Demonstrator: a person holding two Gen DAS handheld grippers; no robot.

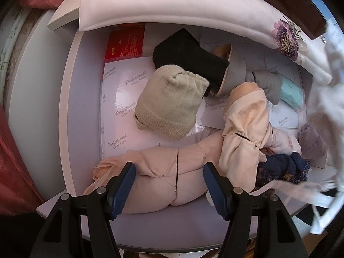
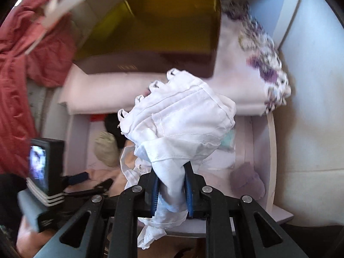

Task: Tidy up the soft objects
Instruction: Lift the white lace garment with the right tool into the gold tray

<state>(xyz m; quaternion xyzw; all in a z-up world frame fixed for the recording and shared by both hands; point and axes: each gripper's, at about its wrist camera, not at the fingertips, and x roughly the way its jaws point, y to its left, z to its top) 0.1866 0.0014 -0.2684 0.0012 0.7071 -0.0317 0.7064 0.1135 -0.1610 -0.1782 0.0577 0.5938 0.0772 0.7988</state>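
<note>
An open white drawer (image 1: 71, 99) holds soft items. Among them are a beige knit sock (image 1: 172, 103), a black sock (image 1: 185, 51), peach stockings (image 1: 172, 172), a grey sock (image 1: 266, 83), a lavender sock (image 1: 311, 142) and a navy lace piece (image 1: 283, 167). My left gripper (image 1: 168, 190) points down over the peach stockings, open, with nothing between its pads. My right gripper (image 2: 172, 193) is shut on a crumpled white garment (image 2: 180, 116) and holds it above the drawer's right side. The same garment shows blurred in the left wrist view (image 1: 326, 111). The left gripper (image 2: 86, 180) appears low on the left.
A folded white cloth with purple flowers (image 1: 172, 6) lies on the shelf above the drawer, under a dark brown box (image 2: 150, 32). A red-pink garment (image 2: 17, 64) hangs at the left. Glossy paper sheets (image 1: 120, 99) and a red packet (image 1: 124, 43) line the drawer floor.
</note>
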